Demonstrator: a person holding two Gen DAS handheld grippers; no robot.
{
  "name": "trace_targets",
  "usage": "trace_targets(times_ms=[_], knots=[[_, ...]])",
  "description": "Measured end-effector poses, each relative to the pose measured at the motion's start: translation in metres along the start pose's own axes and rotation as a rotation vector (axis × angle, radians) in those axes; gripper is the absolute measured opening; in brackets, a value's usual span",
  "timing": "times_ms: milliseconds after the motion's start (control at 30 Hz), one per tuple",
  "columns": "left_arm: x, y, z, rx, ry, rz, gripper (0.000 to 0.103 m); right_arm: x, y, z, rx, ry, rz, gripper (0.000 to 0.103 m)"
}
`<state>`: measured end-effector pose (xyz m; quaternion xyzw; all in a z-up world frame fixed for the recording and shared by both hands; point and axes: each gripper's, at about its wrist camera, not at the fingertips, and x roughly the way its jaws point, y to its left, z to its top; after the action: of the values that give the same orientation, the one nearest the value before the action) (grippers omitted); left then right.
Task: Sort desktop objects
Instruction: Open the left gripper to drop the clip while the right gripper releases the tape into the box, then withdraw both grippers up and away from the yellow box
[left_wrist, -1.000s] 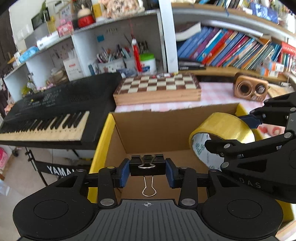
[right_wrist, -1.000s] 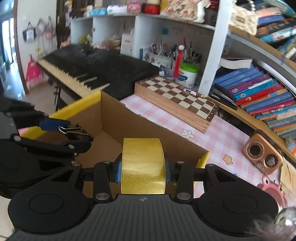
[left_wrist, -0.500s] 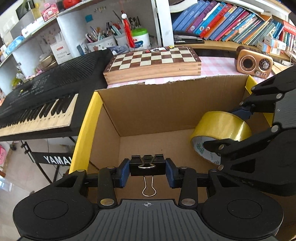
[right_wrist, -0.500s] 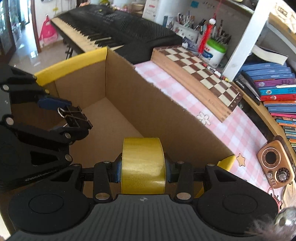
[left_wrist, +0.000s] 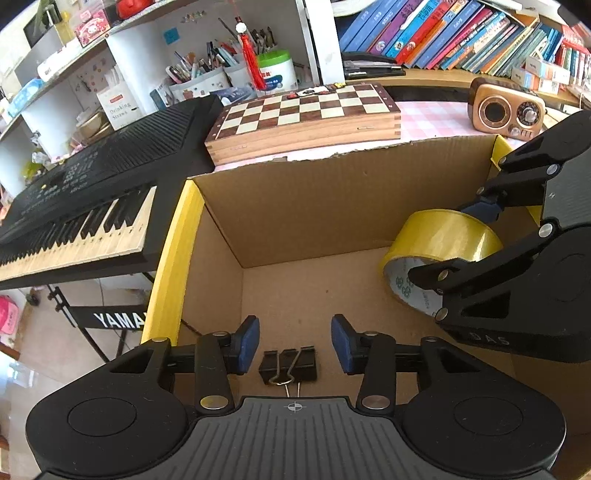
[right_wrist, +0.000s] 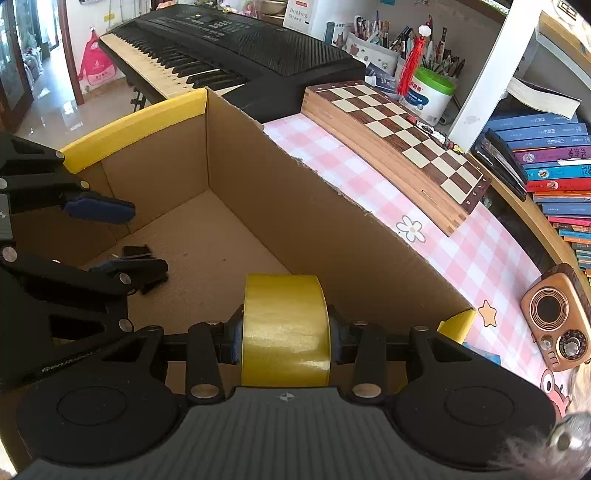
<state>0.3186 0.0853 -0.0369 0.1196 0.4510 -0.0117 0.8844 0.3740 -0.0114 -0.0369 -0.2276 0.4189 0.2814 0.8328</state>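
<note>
Left gripper (left_wrist: 294, 345) released, above binder clip (left_wrist: 288, 365) on cardboard box (left_wrist: 295, 199) floor; right gripper (right_wrist: 285, 338) grasping yellow tape roll (right_wrist: 285, 328).

The box (left_wrist: 303, 206) is plain brown cardboard, matt and a bit fibrous on its floor, with a ragged torn top edge and smooth yellow tape along the rims. The tape roll (right_wrist: 285, 328) has a glossy, faintly glittering yellow plastic skin, while the binder clip (left_wrist: 288, 365) is matt black metal with shiny wire handles. Behind, the chessboard (left_wrist: 306, 114) shows polished wood, and the counter (right_wrist: 480, 258) wears a smooth pink checked cloth.
</note>
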Motion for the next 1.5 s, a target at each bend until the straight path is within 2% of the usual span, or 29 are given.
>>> trace_targets(times_ms=[67, 267, 500, 633, 700, 833, 1200, 1500], knots=[[-0.003, 0.001, -0.002, -0.004, -0.010, 0.004, 0.045, -0.001, 0.000, -0.001, 0.007, -0.010, -0.005, 0.038], [-0.017, 0.008, -0.007, -0.024, -0.055, 0.009, 0.062, -0.015, -0.003, -0.001, 0.056, -0.061, 0.001, 0.040], [-0.040, 0.012, -0.015, -0.052, -0.115, 0.004, 0.066, -0.042, -0.003, -0.006, 0.113, -0.128, -0.010, 0.043], [-0.057, 0.011, -0.016, -0.048, -0.158, -0.002, 0.069, -0.061, -0.002, -0.009, 0.142, -0.178, -0.040, 0.049], [-0.067, 0.010, -0.017, -0.047, -0.184, 0.001, 0.077, -0.072, 0.000, -0.011, 0.154, -0.206, -0.064, 0.053], [-0.089, 0.008, -0.020, -0.035, -0.246, 0.012, 0.082, -0.097, 0.000, -0.019, 0.193, -0.263, -0.119, 0.054], [-0.151, 0.012, -0.044, -0.057, -0.358, 0.008, 0.089, -0.175, 0.009, -0.060, 0.332, -0.402, -0.232, 0.056], [-0.193, 0.014, -0.078, -0.106, -0.400, 0.017, 0.097, -0.225, 0.040, -0.108, 0.404, -0.455, -0.290, 0.057]])
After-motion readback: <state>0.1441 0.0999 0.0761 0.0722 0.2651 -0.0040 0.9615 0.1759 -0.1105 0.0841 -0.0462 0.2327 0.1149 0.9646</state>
